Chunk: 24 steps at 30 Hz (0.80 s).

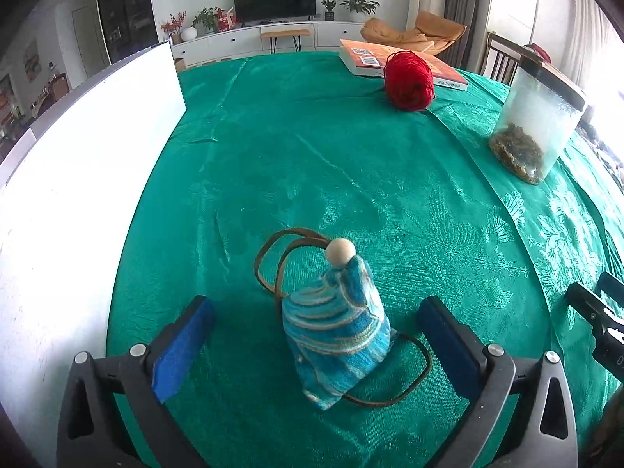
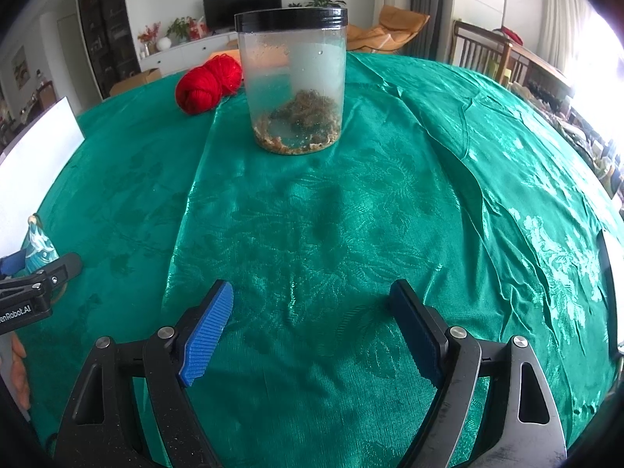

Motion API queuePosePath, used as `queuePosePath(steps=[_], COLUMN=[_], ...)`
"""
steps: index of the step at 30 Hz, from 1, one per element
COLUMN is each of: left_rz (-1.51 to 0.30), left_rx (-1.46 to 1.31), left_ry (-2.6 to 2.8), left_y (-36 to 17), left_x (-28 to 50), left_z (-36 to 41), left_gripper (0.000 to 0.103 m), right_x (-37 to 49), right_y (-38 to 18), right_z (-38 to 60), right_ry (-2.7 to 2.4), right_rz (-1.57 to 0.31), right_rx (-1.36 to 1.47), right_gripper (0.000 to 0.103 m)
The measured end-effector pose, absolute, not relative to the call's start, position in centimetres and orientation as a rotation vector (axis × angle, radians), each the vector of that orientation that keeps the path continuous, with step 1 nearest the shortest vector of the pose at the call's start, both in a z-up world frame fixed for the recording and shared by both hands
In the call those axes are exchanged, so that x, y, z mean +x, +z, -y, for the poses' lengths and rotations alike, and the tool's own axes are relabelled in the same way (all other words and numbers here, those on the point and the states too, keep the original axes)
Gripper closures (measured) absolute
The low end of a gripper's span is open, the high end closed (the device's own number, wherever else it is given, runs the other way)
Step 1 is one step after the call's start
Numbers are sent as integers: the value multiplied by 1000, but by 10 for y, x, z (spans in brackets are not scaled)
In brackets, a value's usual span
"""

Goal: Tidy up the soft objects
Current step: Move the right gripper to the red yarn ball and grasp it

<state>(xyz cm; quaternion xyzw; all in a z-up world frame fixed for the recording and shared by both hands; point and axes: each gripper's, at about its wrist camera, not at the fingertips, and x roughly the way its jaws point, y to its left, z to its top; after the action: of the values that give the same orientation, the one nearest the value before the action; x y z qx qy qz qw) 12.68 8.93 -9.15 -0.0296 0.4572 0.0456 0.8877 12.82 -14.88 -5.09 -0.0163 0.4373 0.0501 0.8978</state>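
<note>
Pouch (image 1: 337, 335) between open left claw (image 1: 316, 335)

Left hand-held gripper (image 1: 316, 335): black frame, silver screws, blue ribbed pads (image 1: 183, 347); right (image 2: 312, 331) alike.

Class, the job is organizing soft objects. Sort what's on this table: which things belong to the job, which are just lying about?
Belong to the job:
- blue fabric pouch
- red yarn ball

Lying about:
- clear jar
- book
- white board

Book (image 1: 405, 63) partly behind red yarn (image 1: 408, 80); jar (image 2: 293, 78) contents perhaps dried, indistinct.
</note>
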Motion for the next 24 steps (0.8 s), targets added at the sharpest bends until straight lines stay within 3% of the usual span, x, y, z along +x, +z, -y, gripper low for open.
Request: queuePosePath(steps=[9,13,18,24], left_rz=[-950,-950,-950,-950], left_rx=[-62,-61,-62,-63], left_ry=[95,95,94,94], left_y=[-92,-92,-92,-92], left_x=[127,127,127,127], left_z=[-89,-90,-90,-90], left_gripper=[0,0,0,0], right_x=[125,132,193,292], right_y=[-46,0,61,33], right_z=[150,126,48,-34], right_ry=[148,322,418,338], right_rz=[-892,-785,-691,-774], right_rx=[7,90,-71,-352], right_gripper=[18,18,19,20])
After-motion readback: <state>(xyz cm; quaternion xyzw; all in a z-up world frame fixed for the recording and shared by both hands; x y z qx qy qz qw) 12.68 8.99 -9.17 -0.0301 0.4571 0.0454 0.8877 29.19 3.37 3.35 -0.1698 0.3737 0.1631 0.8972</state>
